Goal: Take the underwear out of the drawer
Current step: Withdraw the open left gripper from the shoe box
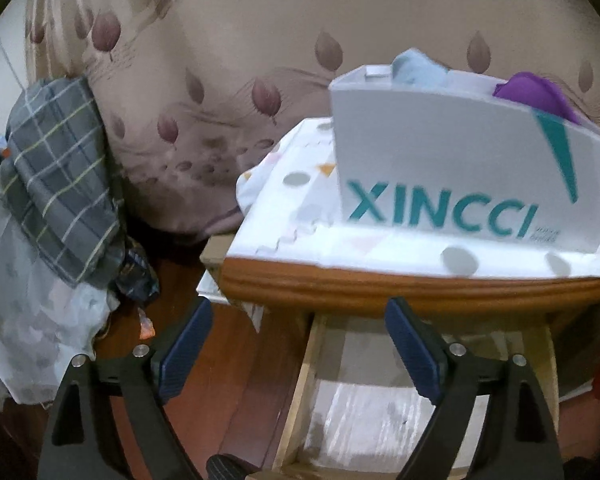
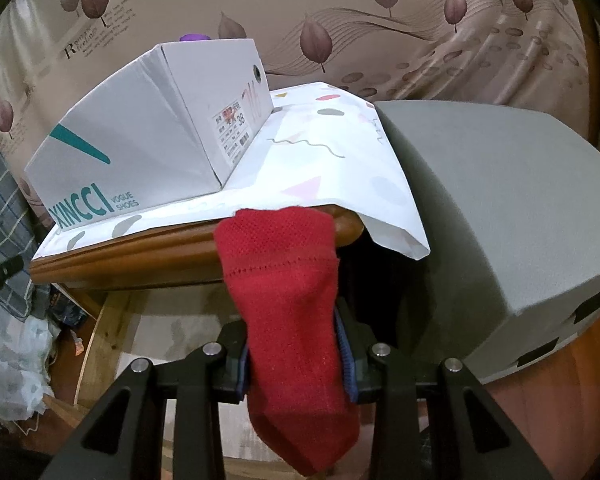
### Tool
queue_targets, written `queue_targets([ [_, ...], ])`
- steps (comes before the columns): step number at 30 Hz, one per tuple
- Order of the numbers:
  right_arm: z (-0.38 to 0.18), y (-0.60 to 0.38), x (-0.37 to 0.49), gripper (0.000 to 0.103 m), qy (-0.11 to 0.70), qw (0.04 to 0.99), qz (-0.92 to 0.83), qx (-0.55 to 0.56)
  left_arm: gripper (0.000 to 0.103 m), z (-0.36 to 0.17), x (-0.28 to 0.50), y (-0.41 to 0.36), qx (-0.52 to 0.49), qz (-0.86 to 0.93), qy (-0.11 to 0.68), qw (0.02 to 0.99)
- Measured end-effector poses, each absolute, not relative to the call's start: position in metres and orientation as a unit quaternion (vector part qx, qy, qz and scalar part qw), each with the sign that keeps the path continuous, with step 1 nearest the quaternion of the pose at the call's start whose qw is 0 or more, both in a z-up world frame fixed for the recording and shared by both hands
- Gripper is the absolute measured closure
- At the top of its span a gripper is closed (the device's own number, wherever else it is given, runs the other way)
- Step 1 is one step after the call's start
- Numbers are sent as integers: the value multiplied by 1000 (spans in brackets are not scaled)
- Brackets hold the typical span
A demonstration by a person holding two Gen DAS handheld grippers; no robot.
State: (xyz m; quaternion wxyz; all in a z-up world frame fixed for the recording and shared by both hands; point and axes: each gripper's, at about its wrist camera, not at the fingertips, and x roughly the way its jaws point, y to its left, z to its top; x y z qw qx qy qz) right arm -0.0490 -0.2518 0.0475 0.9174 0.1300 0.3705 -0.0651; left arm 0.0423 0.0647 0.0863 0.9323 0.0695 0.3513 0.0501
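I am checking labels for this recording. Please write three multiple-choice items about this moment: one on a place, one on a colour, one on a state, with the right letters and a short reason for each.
1. Where does the XINCCI shoe box stand?
A. inside the open drawer
B. on the patterned cloth over the wooden table top
C. on the floor

2. What colour is the garment between the fingers of the right gripper?
A. red
B. purple
C. light blue

3. How is the left gripper?
A. shut on a cloth
B. open and holding nothing
C. out of view

Answers: 1 B, the box sits on the patterned cloth above the open drawer. 2 A, the right wrist view shows red knit fabric clamped there. 3 B, the left wrist view shows its blue pads wide apart with nothing between them.
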Motion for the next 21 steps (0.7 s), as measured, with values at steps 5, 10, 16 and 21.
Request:
queue_targets([
  [5,49,-255,-51,69,360,919,-63,147,14,73,42,76,51,45,361,930],
  [10,58,-253,-52,69,355,923,-72,128,14,69,44,85,28,34,369,928],
  [16,85,-245,-55,69,347,929,-79,105,10,74,42,88,20,27,368,929],
  [21,122,-237,-51,69,335,935,-71,96,10,77,41,89,21,31,359,933],
])
